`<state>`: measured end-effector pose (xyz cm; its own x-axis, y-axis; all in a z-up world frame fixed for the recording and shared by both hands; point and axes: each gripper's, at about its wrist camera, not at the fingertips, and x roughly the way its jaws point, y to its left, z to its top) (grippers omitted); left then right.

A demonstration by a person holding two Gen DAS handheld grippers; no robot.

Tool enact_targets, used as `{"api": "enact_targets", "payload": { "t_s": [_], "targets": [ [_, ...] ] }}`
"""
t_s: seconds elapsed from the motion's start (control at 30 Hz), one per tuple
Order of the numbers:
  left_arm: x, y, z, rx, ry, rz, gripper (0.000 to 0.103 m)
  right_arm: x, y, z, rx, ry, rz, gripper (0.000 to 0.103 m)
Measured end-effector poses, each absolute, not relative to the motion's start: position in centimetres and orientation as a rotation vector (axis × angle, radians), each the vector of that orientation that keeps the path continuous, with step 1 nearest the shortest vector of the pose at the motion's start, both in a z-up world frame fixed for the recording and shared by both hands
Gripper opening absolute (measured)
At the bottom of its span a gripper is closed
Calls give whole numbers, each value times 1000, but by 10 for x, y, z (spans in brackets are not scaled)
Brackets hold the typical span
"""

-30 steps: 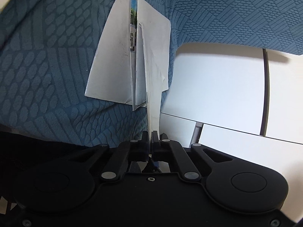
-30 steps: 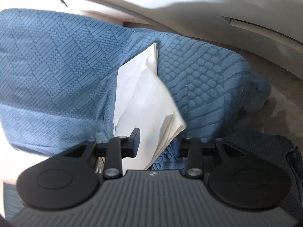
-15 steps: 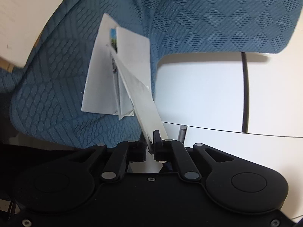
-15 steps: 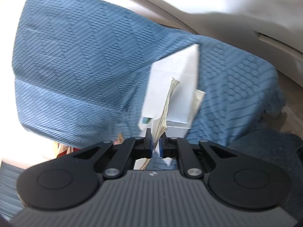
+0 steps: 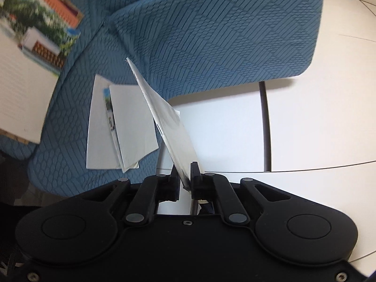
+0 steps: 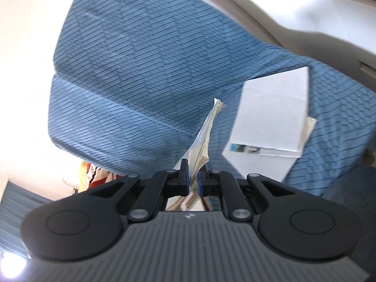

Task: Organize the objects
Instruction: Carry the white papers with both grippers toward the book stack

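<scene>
Both grippers, L [image 5: 185, 176] & R [image 6: 193, 176], seemingly pinch booklets [image 5: 164, 119].

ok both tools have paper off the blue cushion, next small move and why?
Probably bring the left tool's white sheet against the right tool's booklet: both are clamped and lifted, while a paper pile remains on the cushion.

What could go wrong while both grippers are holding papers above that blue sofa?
The left gripper pinches only the bottom corner of a thin white sheet, so it might slip or tear. The right gripper clamps a booklet whose pages fan out; some might bend. The loose papers lie near the cushion's edge and could slide off.
</scene>
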<state>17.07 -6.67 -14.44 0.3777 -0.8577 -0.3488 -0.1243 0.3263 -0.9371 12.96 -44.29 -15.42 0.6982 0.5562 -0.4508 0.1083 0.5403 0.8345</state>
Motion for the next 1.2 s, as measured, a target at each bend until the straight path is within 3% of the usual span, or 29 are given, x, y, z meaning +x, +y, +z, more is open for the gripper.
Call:
{"api": "enact_targets", "payload": {
  "t_s": [0.57, 1.2],
  "targets": [
    [167, 38, -112, -1152, 987, -569, 8, 151, -348, -125, 916, 806, 413, 11],
    [178, 107, -170, -1022, 981, -437, 8, 166, -262, -174, 709, 894, 425, 11]
  ]
}}
